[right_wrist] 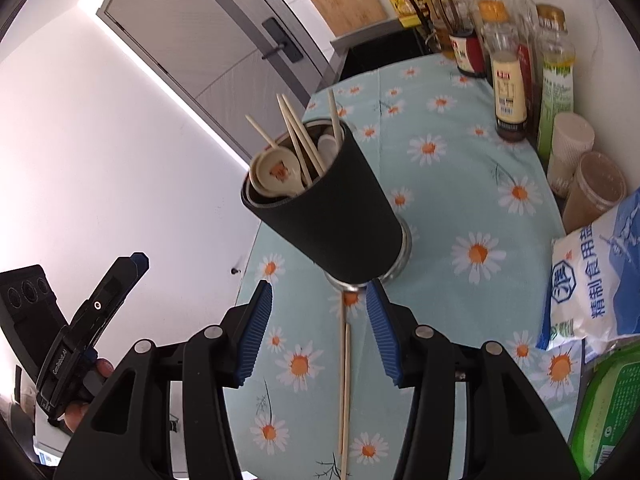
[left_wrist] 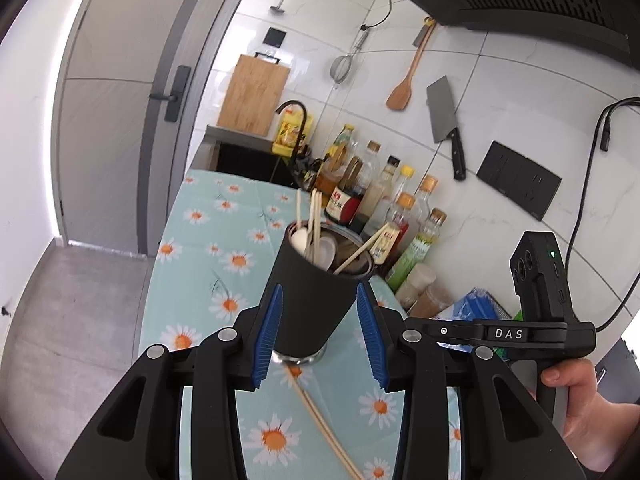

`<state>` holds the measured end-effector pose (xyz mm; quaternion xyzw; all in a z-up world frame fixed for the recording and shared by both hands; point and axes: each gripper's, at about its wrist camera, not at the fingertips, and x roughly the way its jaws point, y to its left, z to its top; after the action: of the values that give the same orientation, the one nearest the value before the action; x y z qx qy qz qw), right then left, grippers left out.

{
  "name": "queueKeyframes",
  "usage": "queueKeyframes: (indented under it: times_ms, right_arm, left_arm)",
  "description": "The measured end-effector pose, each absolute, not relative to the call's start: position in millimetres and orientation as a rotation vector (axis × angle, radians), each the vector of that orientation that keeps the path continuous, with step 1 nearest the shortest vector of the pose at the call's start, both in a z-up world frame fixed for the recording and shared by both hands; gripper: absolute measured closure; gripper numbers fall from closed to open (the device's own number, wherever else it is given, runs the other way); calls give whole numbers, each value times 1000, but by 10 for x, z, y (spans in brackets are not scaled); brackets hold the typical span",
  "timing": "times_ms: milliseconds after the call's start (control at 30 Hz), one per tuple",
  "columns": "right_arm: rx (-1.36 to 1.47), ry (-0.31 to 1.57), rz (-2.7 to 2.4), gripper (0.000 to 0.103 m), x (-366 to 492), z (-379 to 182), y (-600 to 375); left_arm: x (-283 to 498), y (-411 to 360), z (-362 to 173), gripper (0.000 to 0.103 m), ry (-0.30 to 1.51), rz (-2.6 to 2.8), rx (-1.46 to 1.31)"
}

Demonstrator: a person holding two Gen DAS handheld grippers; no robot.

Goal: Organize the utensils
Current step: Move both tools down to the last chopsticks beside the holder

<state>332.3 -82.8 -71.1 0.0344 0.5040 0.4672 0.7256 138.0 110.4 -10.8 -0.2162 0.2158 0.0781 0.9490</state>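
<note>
A black utensil cup [left_wrist: 316, 300] stands on the daisy-print cloth [left_wrist: 208, 248]. It holds several pale chopsticks [left_wrist: 314, 216] and white spoons [left_wrist: 300, 238]. Seen from the other side, the cup [right_wrist: 332, 212] shows a cream spoon [right_wrist: 276, 172] at its rim. A loose pair of chopsticks [right_wrist: 344, 380] lies on the cloth in front of the cup, also visible as chopsticks [left_wrist: 320, 420]. My left gripper [left_wrist: 320, 292] is open and frames the cup without pressing on it. My right gripper [right_wrist: 319, 286] is open above the loose chopsticks, just short of the cup's base.
Sauce and oil bottles [right_wrist: 508, 80] line the wall, with two lidded jars [right_wrist: 592, 192], a salt bag [right_wrist: 592, 280] and a green packet [right_wrist: 608, 408] at right. A sink with a black faucet [left_wrist: 294, 112], a cutting board [left_wrist: 252, 92] and a cleaver [left_wrist: 444, 116] lie beyond.
</note>
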Motion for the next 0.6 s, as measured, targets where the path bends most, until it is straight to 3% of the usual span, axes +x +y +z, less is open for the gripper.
queueKeyframes:
  times_ms: [433,600]
  right_arm:
    - [-59,1439,1043,55,3180,-1383,-500]
    - [-176,1543,986,70,3107,-1639,-343]
  left_arm:
    - [1176,1080,-620,66,554,200,-527]
    - [1112,1109,-811,66,603,210,-566]
